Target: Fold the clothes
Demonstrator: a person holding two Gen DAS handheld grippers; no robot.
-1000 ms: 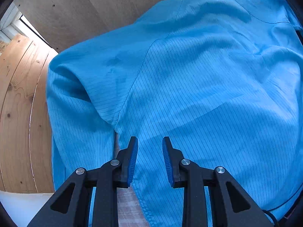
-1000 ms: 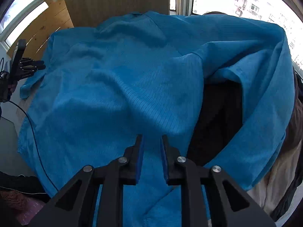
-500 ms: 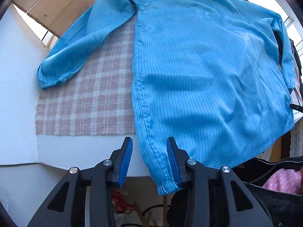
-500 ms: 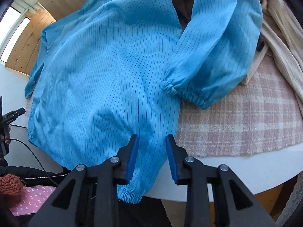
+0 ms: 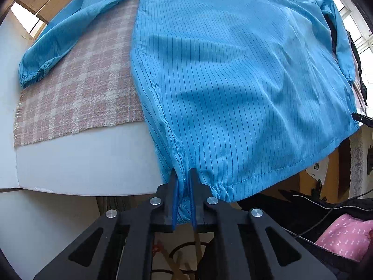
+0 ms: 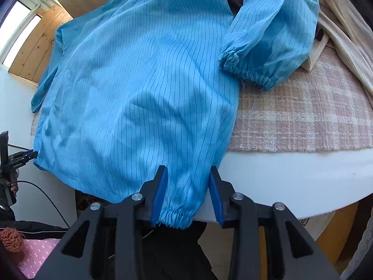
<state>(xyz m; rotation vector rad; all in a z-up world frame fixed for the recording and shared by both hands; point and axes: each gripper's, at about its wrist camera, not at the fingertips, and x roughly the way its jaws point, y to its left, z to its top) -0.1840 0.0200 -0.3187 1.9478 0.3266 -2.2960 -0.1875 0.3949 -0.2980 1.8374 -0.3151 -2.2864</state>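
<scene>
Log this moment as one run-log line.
step: grasp hem | left gripper: shut on shirt hem corner | right gripper: open around other corner | shirt: flat on plaid cloth

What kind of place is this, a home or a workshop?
Probably a room in a home. A blue striped jacket lies on a pink plaid cloth over a white table, beside a heap of other clothes. Wood panelling and windows stand behind.
</scene>
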